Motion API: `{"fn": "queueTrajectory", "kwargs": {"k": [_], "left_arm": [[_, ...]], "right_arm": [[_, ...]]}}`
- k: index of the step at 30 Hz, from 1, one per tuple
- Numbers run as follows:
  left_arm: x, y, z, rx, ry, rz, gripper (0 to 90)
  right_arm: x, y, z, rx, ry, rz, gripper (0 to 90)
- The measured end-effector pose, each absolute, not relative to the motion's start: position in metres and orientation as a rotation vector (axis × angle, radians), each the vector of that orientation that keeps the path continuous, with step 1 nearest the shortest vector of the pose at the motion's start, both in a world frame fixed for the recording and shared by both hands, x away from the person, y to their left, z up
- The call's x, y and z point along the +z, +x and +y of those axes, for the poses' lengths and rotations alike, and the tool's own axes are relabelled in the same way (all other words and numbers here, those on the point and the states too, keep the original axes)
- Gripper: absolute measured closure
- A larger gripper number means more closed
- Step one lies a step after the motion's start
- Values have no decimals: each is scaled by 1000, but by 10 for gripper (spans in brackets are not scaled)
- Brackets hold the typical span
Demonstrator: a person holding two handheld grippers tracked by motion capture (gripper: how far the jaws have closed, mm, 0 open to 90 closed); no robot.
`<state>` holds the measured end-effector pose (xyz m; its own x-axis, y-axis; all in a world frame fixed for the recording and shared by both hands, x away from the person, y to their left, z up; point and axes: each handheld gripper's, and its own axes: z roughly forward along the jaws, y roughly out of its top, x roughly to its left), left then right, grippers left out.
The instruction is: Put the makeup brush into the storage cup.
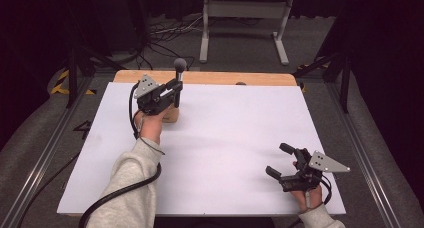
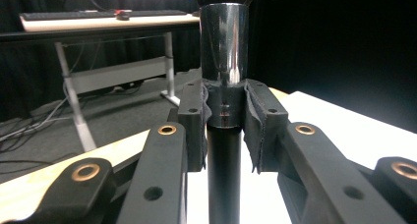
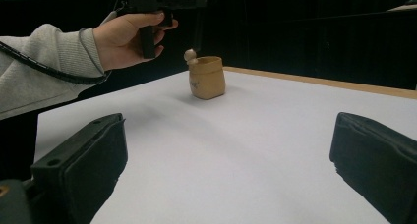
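A makeup brush with a black handle, chrome ferrule and dark bristles stands upright at the back left of the white board. My left gripper is shut on its handle just below the ferrule, with both pads pressing on it. Under the brush sits a small tan cup with a round wooden knob at its rim. I cannot tell whether the handle's lower end is inside the cup. My right gripper rests open at the front right, jaws wide apart with nothing between them.
The white board lies on a wooden tabletop whose strip shows along the far edge. Beyond it on the floor stand a white desk frame and loose cables. Metal rails run along both sides.
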<state>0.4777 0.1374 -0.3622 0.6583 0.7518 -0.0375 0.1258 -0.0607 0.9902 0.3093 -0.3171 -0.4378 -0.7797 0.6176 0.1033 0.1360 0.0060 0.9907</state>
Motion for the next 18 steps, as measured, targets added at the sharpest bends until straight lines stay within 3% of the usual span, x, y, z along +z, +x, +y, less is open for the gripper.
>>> {"fn": "queueTrajectory", "kwargs": {"k": [18], "left_arm": [[-374,488,154,697,1546,822,719]], "right_arm": [[-437,309,-319,1837,771,1921,12]]}}
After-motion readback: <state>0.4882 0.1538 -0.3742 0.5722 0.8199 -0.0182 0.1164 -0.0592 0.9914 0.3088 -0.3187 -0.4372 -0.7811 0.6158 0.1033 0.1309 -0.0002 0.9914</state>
